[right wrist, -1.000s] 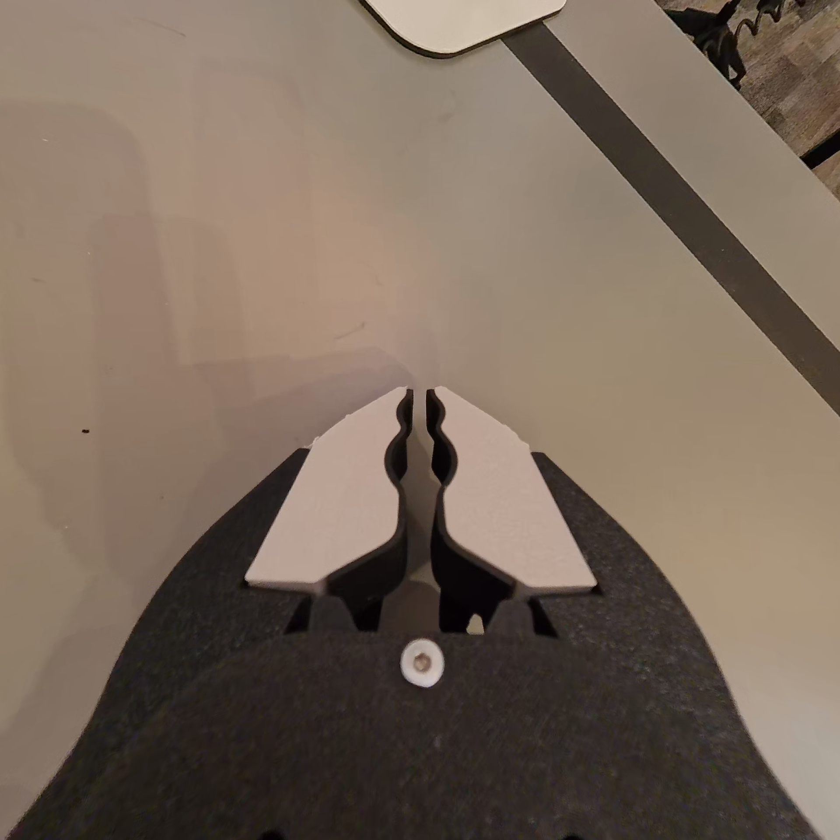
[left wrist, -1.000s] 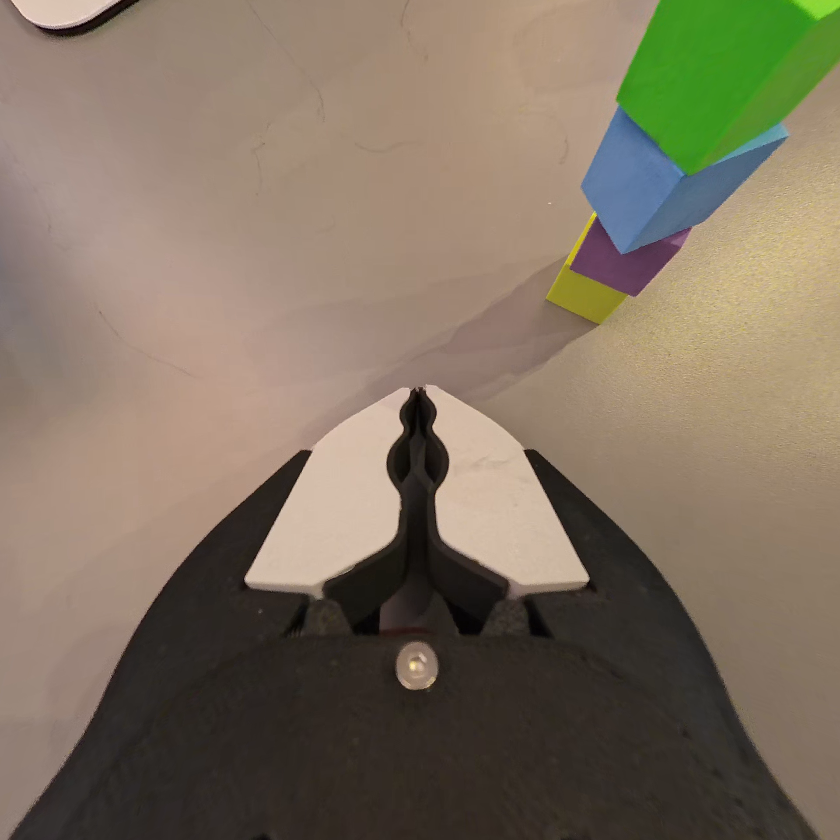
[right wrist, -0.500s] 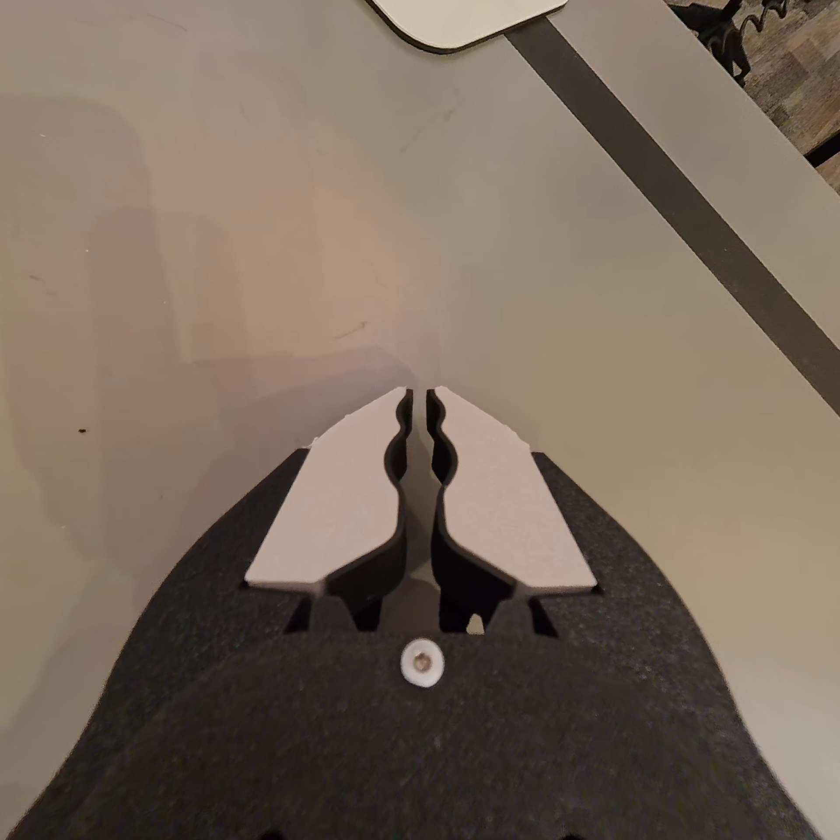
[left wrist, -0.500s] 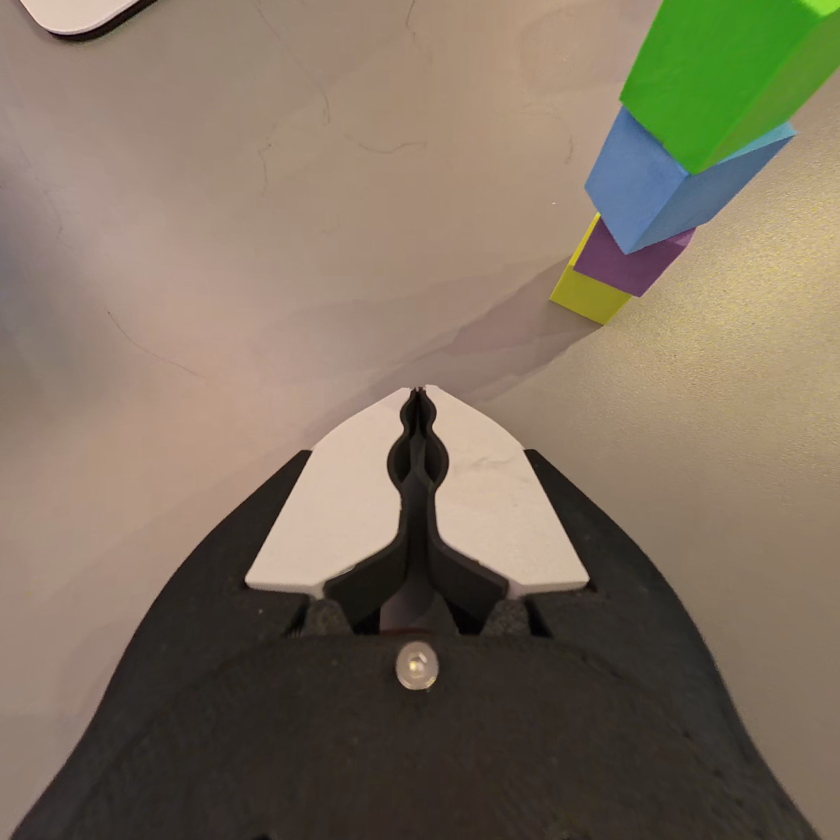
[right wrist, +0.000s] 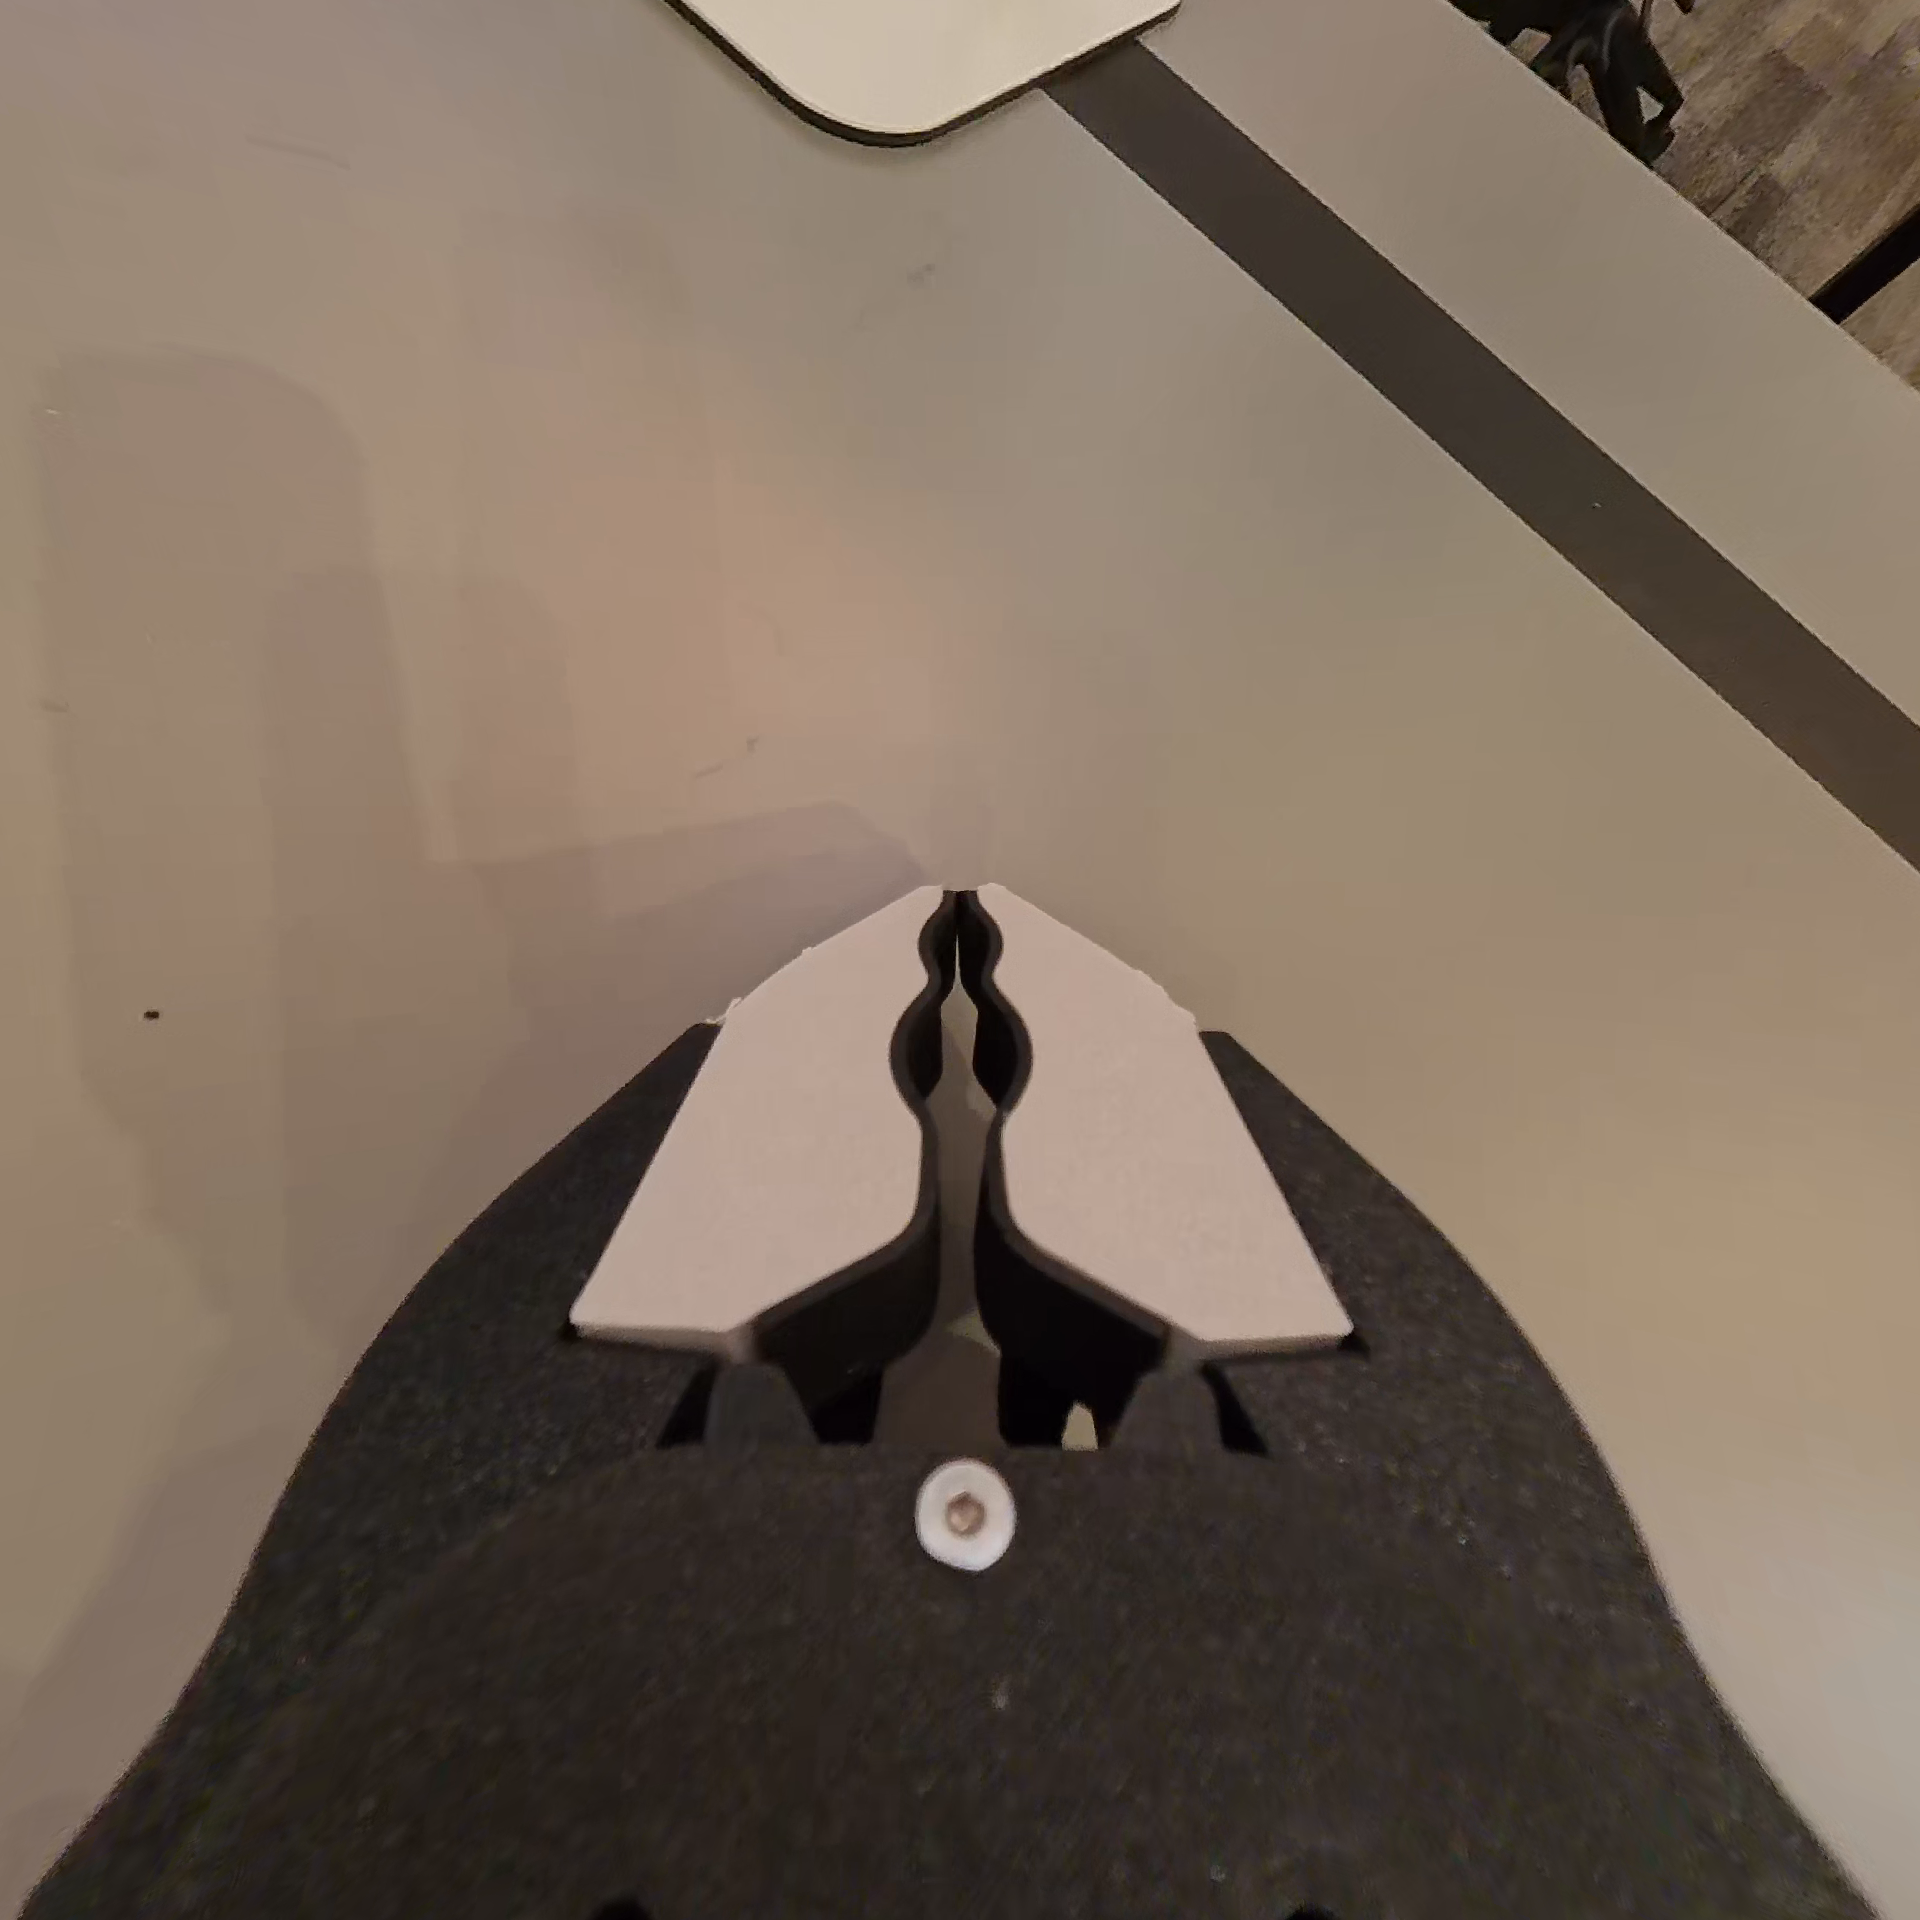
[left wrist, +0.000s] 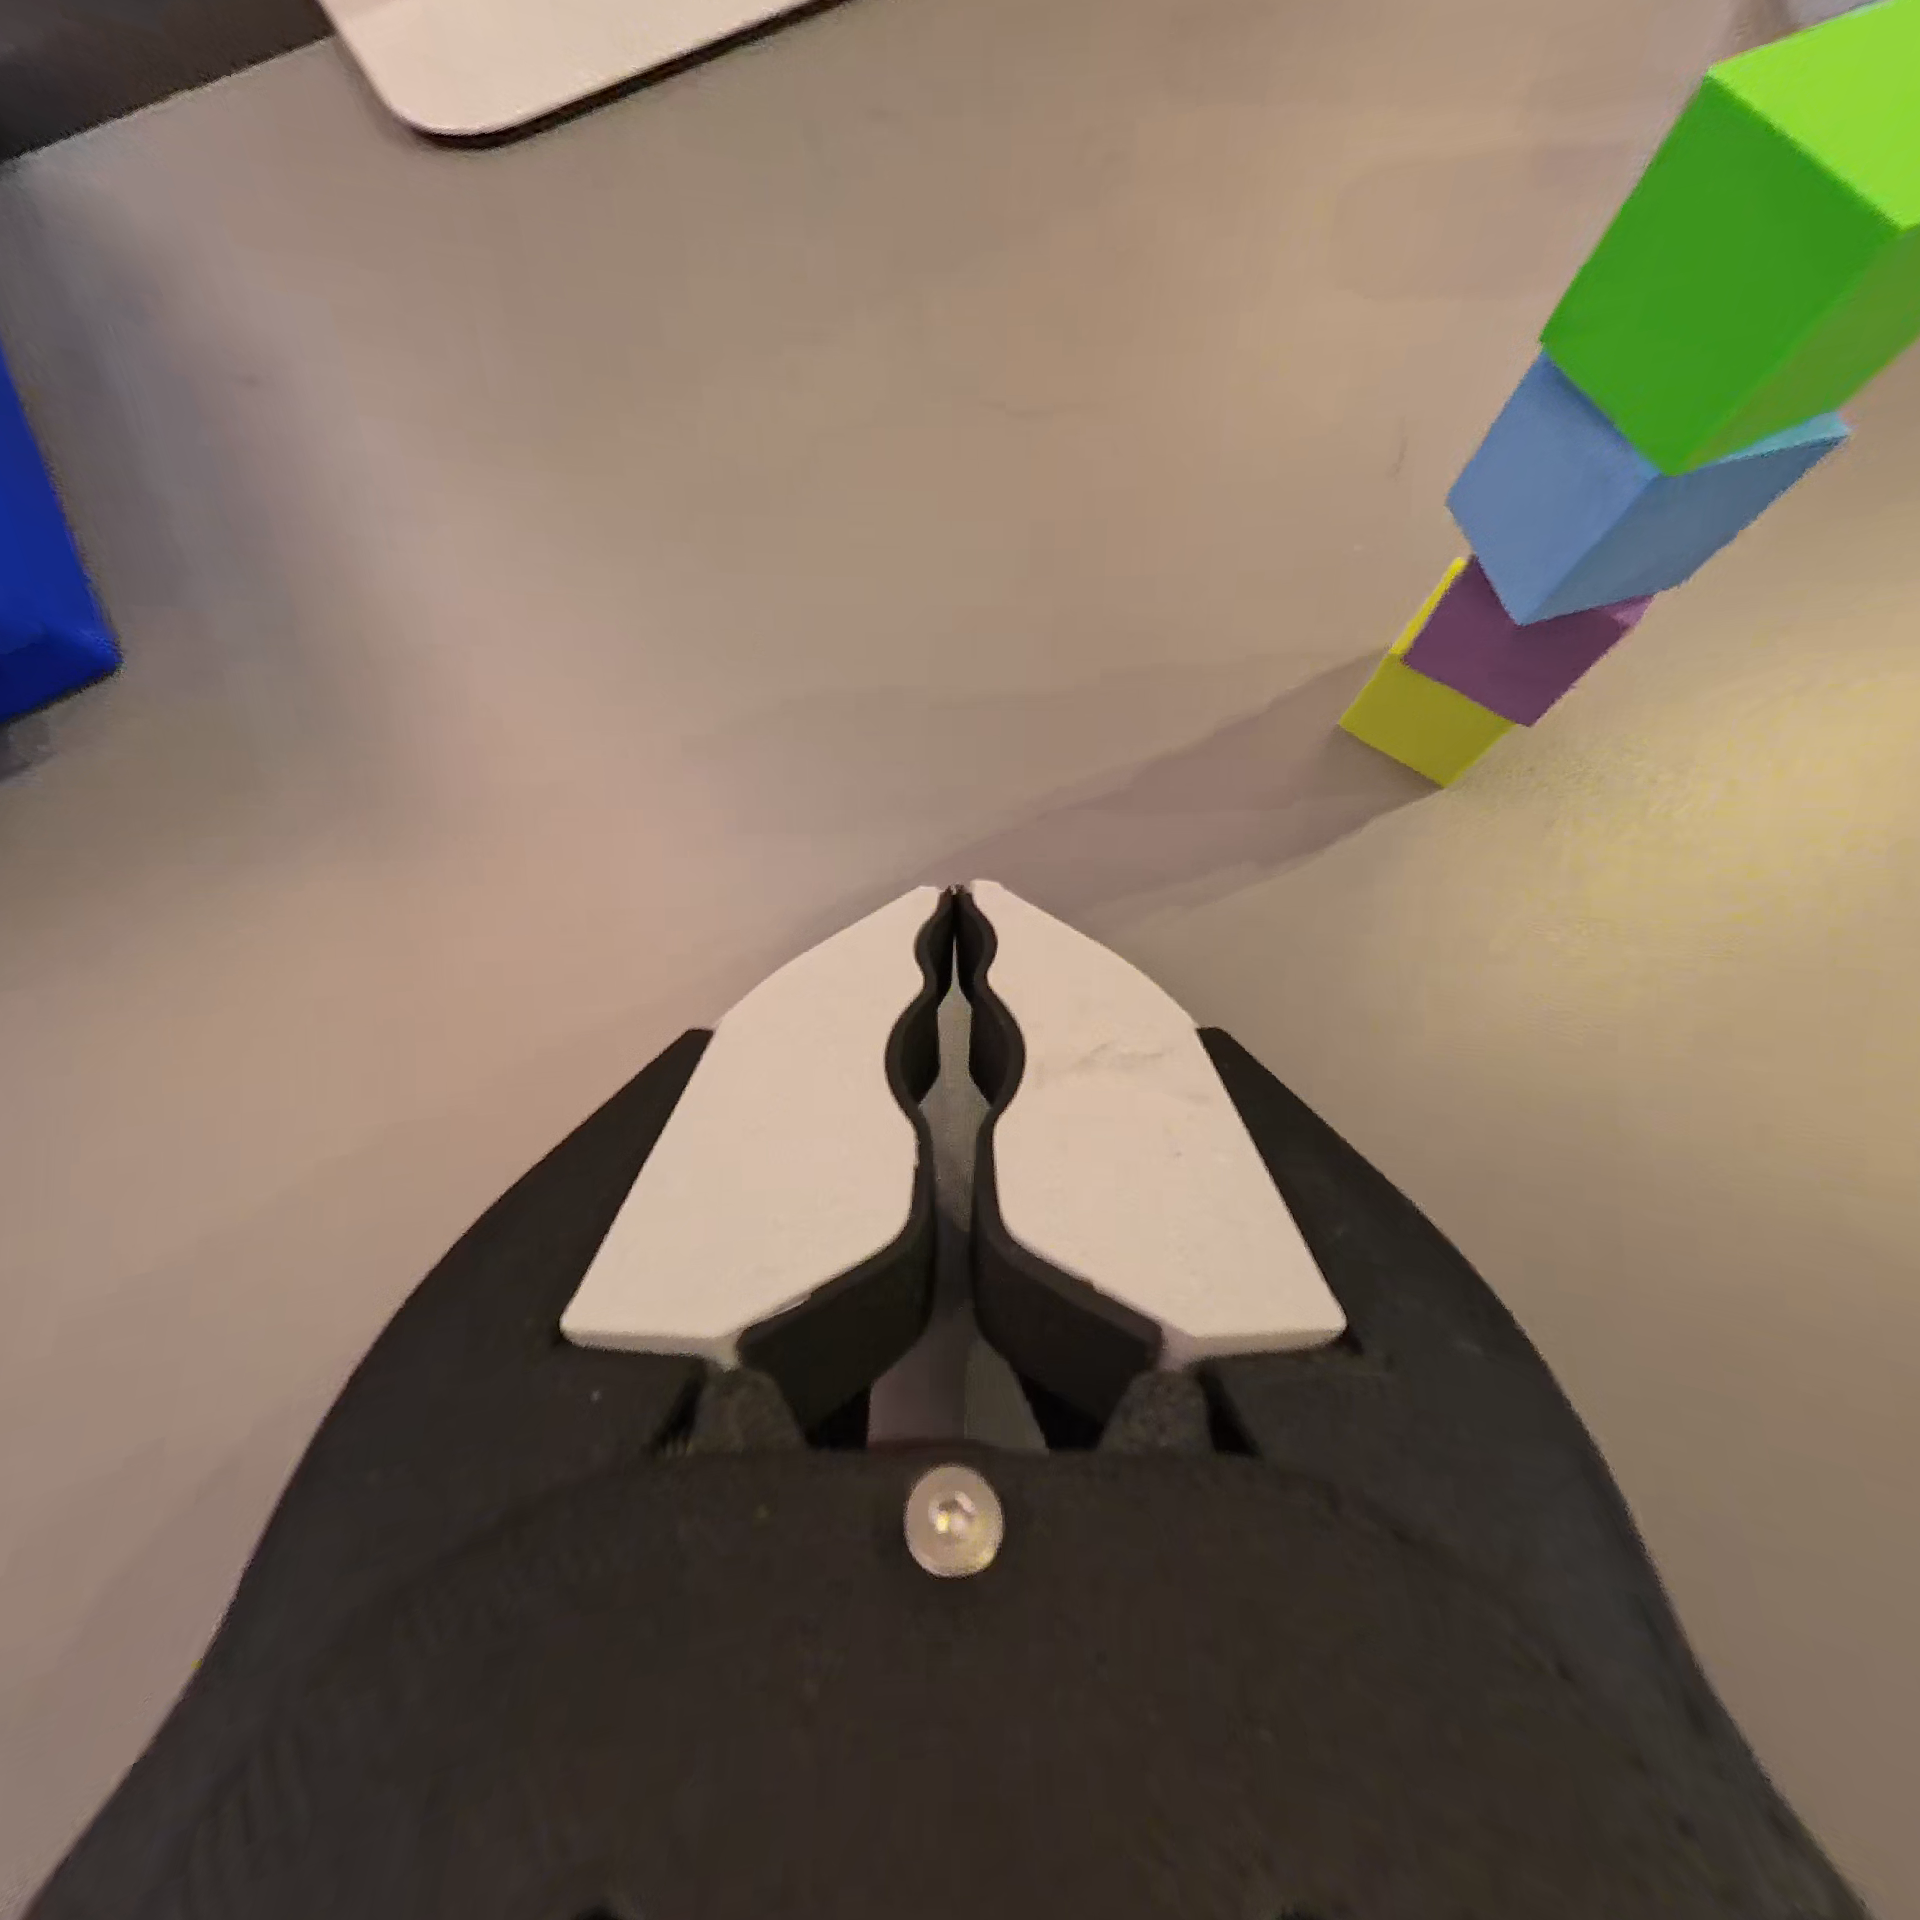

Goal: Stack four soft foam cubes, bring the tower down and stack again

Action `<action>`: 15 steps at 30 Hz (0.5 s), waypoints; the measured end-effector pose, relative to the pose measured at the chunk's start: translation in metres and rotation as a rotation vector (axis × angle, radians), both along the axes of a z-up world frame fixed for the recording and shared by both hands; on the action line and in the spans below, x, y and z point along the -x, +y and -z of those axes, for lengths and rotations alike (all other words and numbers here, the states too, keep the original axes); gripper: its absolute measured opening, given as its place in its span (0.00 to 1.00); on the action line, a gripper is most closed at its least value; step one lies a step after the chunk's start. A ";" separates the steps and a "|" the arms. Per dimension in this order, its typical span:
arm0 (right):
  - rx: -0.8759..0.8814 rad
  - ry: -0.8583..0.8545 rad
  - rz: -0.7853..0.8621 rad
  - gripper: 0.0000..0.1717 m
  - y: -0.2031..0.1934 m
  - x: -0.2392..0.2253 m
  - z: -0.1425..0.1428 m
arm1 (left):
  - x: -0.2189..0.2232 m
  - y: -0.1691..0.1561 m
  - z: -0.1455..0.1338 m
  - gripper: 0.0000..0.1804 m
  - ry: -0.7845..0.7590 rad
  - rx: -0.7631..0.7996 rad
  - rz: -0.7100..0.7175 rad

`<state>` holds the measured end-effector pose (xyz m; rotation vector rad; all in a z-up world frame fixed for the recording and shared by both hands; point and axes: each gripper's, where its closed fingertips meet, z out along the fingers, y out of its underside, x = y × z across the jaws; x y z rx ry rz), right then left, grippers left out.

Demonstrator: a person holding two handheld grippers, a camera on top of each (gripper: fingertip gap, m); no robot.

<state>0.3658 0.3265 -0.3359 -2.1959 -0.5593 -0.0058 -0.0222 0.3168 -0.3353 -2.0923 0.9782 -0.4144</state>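
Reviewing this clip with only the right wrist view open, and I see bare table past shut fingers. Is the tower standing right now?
Observer: Yes. The left wrist view shows a four-cube tower upright on the table, off to the right of the left gripper.
Operator: What order are the cubes in?
Observer: From the bottom: yellow cube, purple cube, light blue cube, green cube on top, each twisted a little against the next.
Operator: Is the left gripper holding anything?
Observer: No. Its fingers are shut with nothing between them, apart from the tower.
Operator: Anything else there?
Observer: A dark blue object at the left edge.
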 end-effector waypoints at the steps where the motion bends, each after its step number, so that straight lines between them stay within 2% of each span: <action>1: -0.001 0.003 0.001 0.00 0.000 -0.001 0.000 | 0.007 0.003 -0.001 0.00 -0.008 -0.003 -0.027; 5: 0.009 0.005 -0.009 0.00 0.000 0.002 0.002 | 0.042 0.015 -0.009 0.00 -0.057 -0.023 -0.148; 9: 0.037 -0.028 -0.025 0.00 -0.001 0.004 0.007 | 0.067 0.013 -0.003 0.00 -0.063 0.039 -0.258; 12: 0.046 -0.014 -0.019 0.00 -0.002 0.004 0.008 | 0.051 0.000 0.001 0.00 -0.036 0.054 -0.243; 15: 0.050 -0.007 -0.021 0.00 -0.002 0.004 0.008 | 0.004 -0.015 0.004 0.00 -0.034 0.092 -0.162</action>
